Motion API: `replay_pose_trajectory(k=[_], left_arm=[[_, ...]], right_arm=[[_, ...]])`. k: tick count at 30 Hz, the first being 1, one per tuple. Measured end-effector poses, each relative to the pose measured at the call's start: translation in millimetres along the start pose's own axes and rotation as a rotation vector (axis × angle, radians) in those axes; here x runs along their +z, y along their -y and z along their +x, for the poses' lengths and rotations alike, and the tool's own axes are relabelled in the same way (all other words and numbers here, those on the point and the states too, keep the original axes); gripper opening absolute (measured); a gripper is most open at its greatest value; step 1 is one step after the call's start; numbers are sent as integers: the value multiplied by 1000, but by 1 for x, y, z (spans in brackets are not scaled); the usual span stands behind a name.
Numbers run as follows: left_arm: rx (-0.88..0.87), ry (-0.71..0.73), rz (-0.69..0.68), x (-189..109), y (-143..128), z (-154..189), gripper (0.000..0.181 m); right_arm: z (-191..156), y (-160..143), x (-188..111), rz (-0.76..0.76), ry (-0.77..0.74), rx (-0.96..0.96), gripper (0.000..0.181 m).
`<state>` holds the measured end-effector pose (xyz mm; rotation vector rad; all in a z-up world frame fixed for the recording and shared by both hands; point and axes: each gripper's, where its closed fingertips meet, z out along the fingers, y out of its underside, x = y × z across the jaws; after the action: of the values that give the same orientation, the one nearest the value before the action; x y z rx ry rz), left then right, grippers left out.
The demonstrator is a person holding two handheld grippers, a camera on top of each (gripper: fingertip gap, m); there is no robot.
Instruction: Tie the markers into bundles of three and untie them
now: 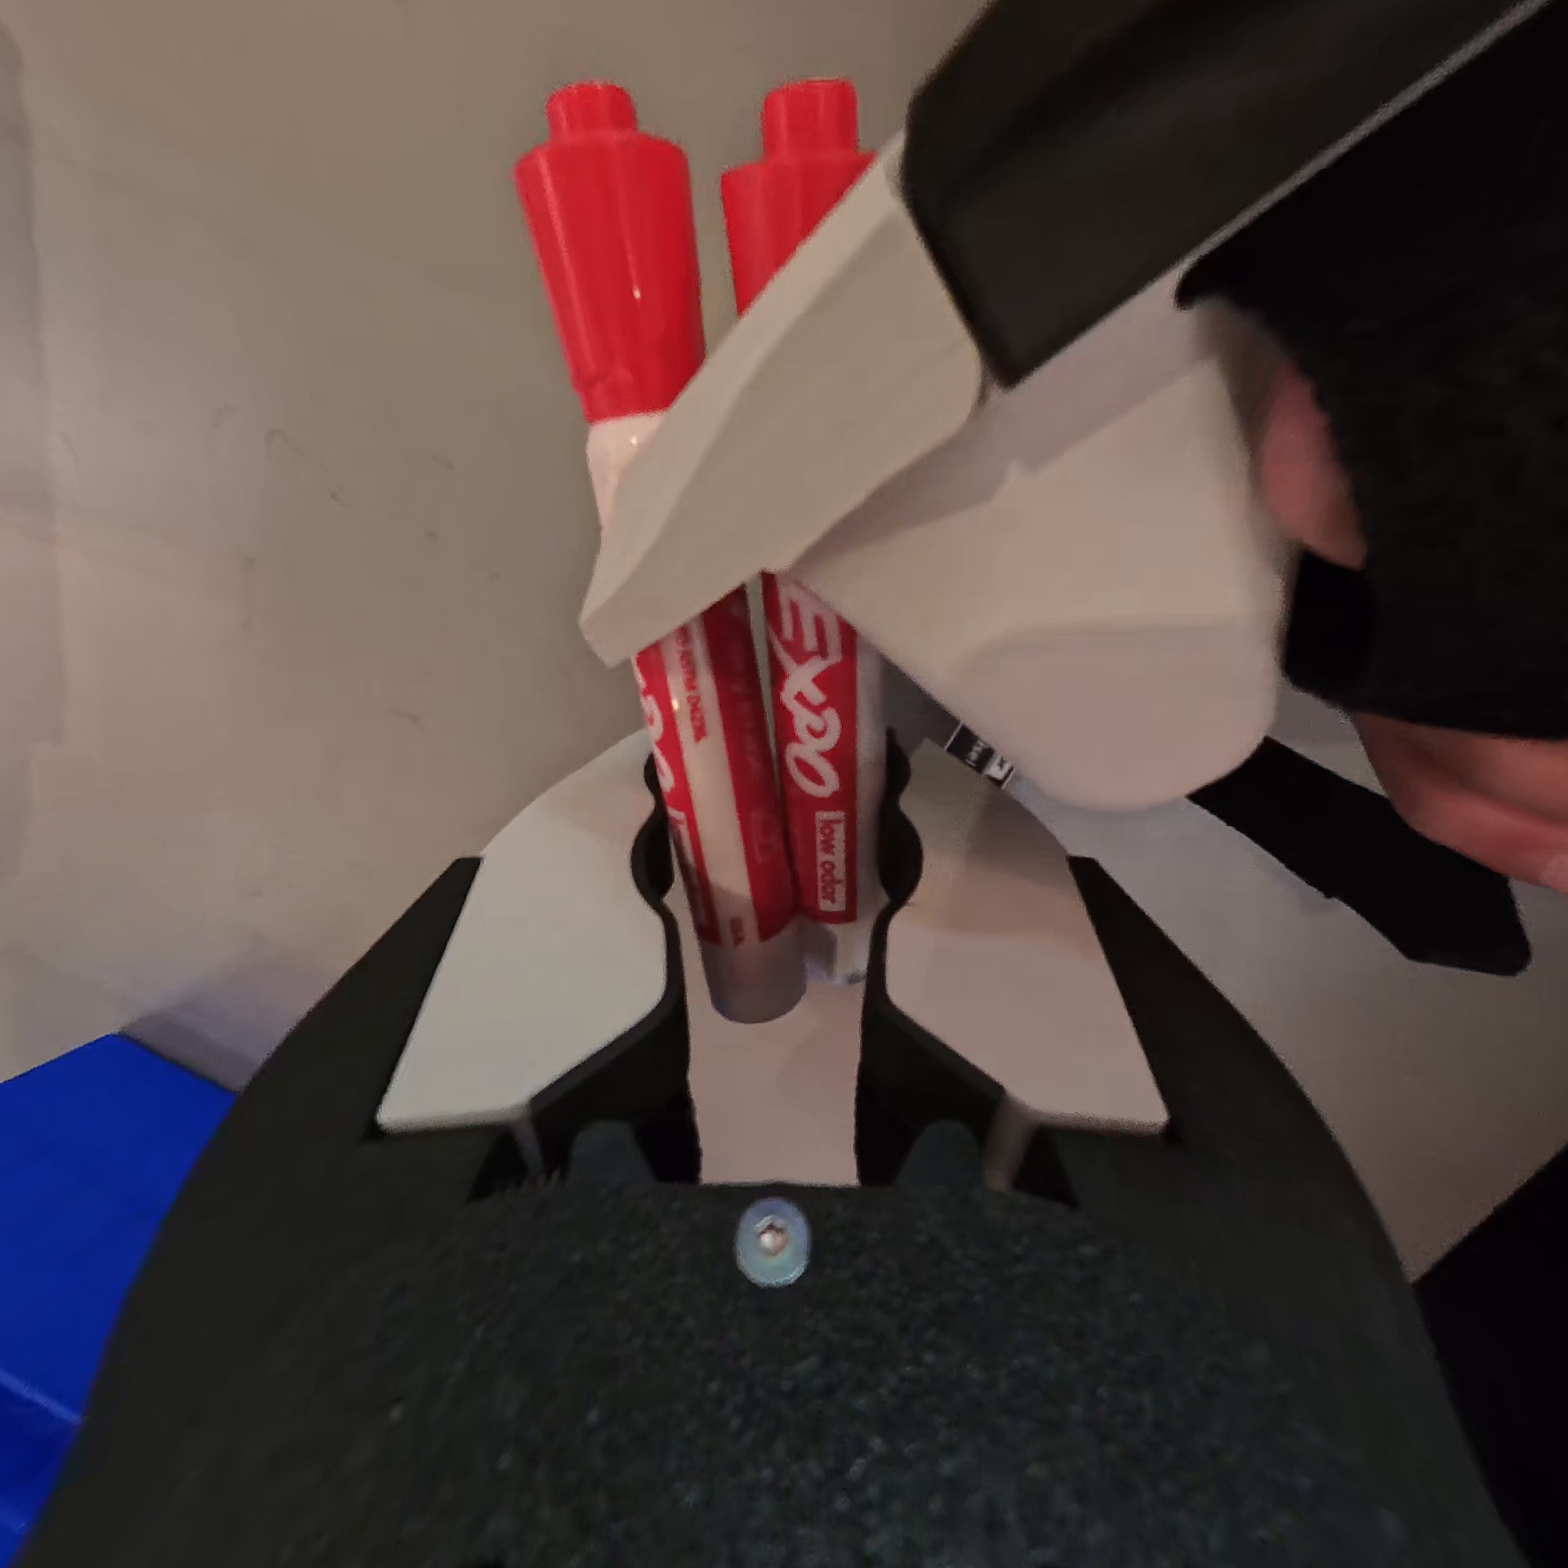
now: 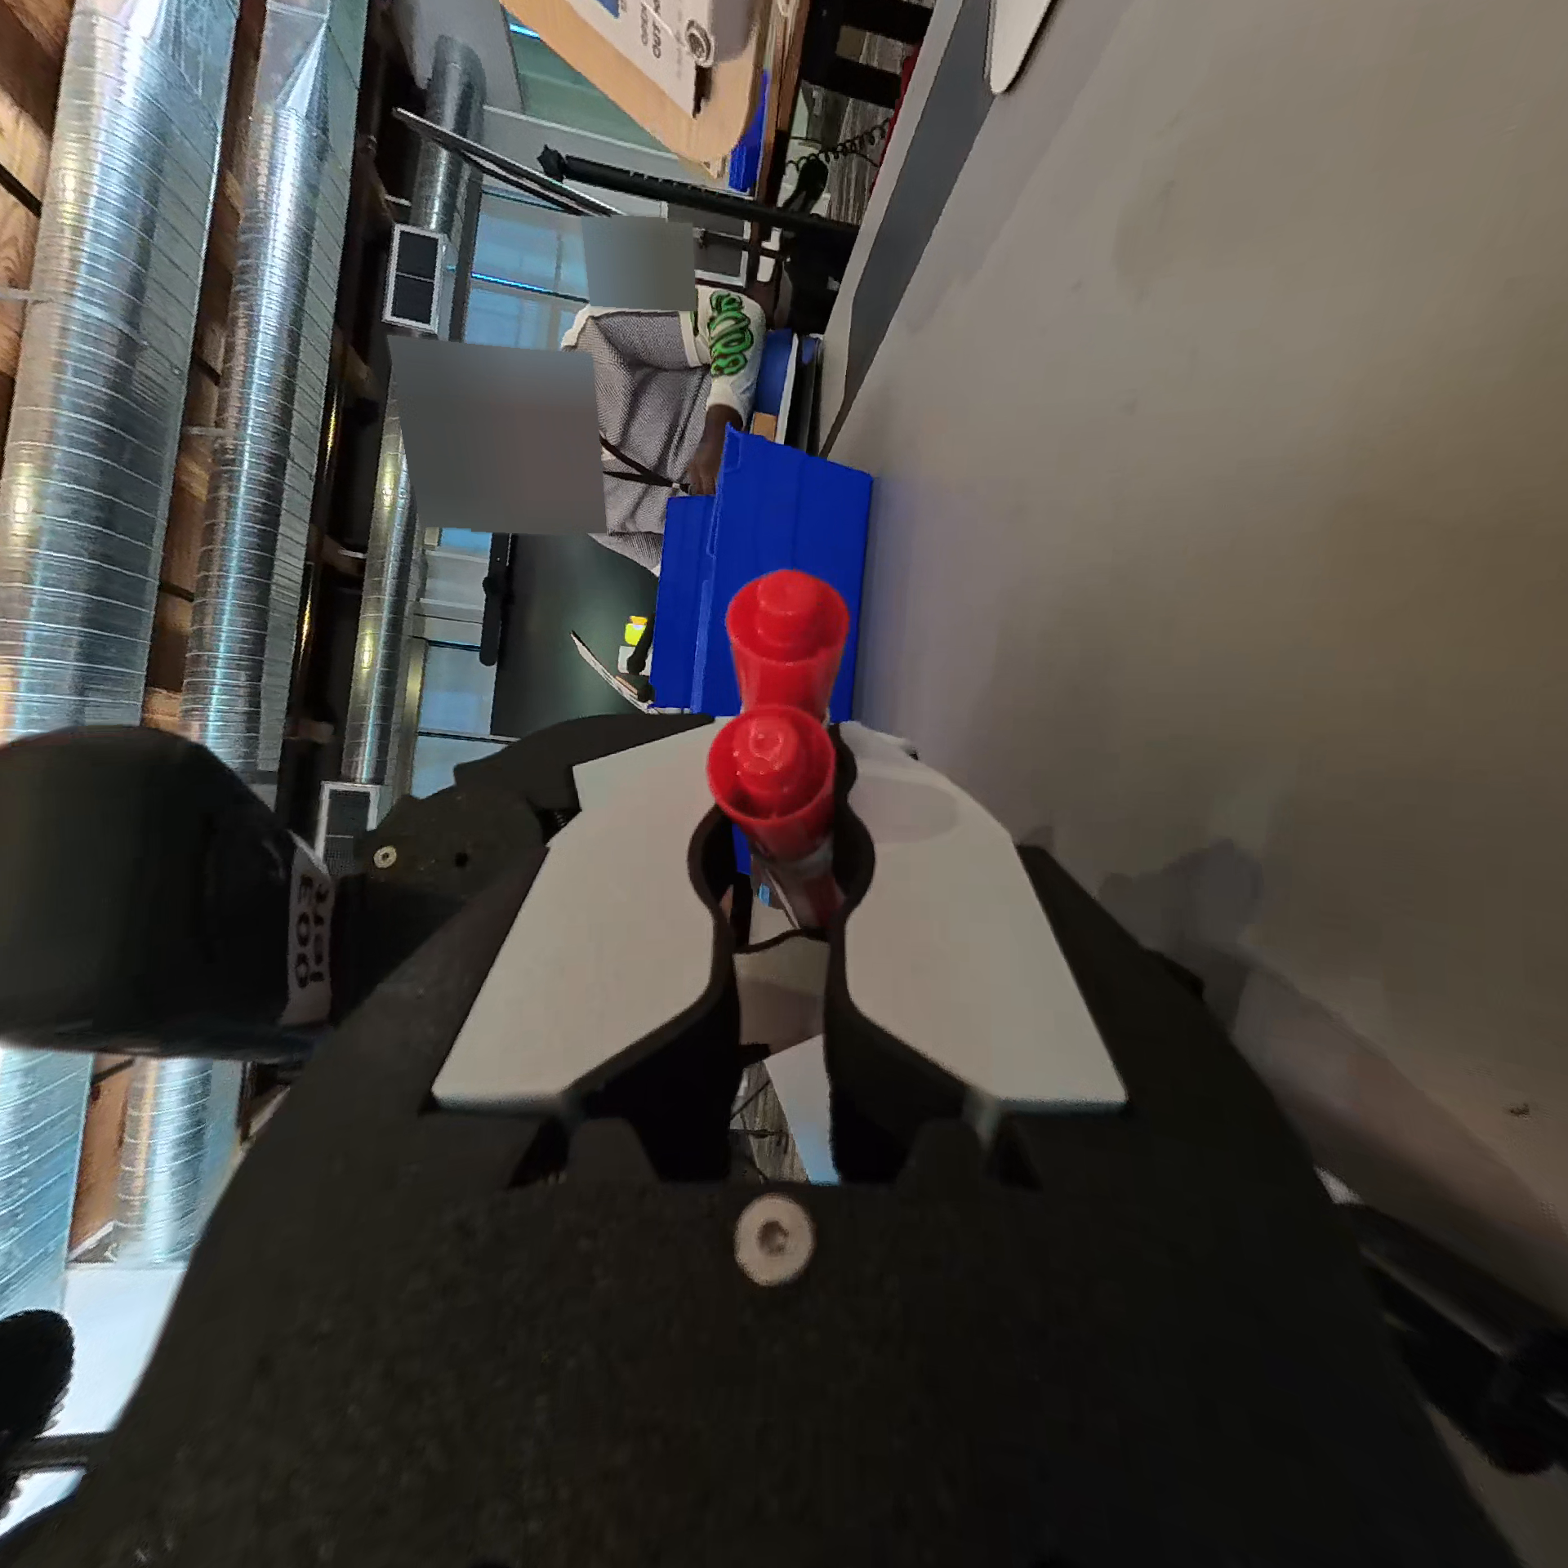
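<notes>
In my left wrist view my left gripper (image 1: 768, 857) has its fingers (image 1: 543, 933) clenched on the lower barrels of the red markers (image 1: 730, 764), which sit in the rounded notch between the pads at the centre of the frame. Two markers show clearly, lying side by side and touching, their red caps (image 1: 607, 246) pointing toward the top of the frame; whether a third lies behind them I cannot tell. Their white butt ends poke out just below the notch. My right gripper (image 1: 848, 475) comes in from the upper right of that frame and crosses over the middle of the barrels, with my gloved hand (image 1: 1442, 543) behind it at the right edge. In my right wrist view the right gripper (image 2: 781, 848) has its fingers (image 2: 619, 916) closed around the same markers (image 2: 776, 781), seen almost end-on at the centre, one cap just above the other. The pale grey tabletop (image 1: 254, 551) fills the background of the left view and the right side of the right view. A blue bin (image 2: 789, 543) stands just above the caps in the right view, and a blue corner (image 1: 76, 1205) shows at the lower left of the left view. A seated person (image 2: 662, 399) is farther off, in the upper middle of the right view.
</notes>
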<state>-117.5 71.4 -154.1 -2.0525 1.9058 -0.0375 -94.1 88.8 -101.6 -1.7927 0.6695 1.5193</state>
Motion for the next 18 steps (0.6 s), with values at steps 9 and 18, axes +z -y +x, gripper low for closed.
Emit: replay_pose_trajectory(k=[9, 18], left_arm=[[31, -26, -28, 3, -1, 2, 46], [21, -14, -69, 10, -3, 1, 44]], right_arm=[[6, -2, -2, -9, 3, 71, 18], [1, -2, -2, -18, 21, 81, 18]])
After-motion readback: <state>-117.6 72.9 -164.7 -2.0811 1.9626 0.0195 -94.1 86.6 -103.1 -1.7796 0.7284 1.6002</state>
